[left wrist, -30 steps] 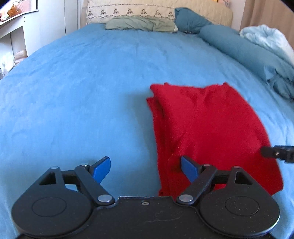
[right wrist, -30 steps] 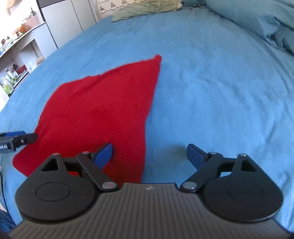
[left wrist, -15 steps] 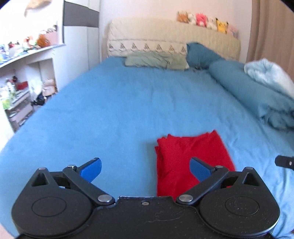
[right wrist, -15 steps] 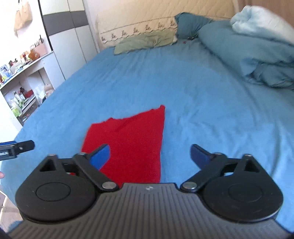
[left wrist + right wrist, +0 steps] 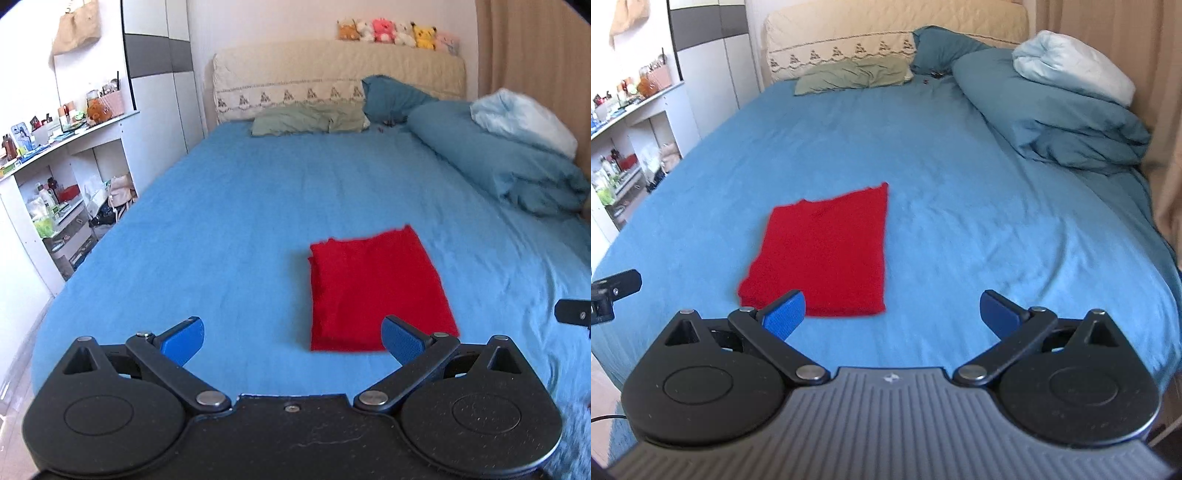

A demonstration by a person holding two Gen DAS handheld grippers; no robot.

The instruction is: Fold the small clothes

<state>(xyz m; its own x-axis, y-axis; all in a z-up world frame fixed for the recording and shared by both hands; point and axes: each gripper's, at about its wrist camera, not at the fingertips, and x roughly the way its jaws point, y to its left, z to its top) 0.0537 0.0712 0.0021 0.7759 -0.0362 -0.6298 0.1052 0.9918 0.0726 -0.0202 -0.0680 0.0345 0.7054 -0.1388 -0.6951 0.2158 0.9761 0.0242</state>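
The red cloth (image 5: 376, 288) lies folded flat on the blue bed (image 5: 229, 221), nothing on it; left gripper (image 5: 291, 338) and right gripper (image 5: 892, 310) hang above the near edge, jaws wide, empty; duvet (image 5: 1060, 110) bunched far right, pillows (image 5: 310, 120) at the head, shelves (image 5: 55, 206) left.

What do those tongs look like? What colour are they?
Both tongs, left and right, are black, with two round discs, silver rivets and bright blue finger pads. The right body is ribbed grey with a small white logo; the left body is flat scuffed black.
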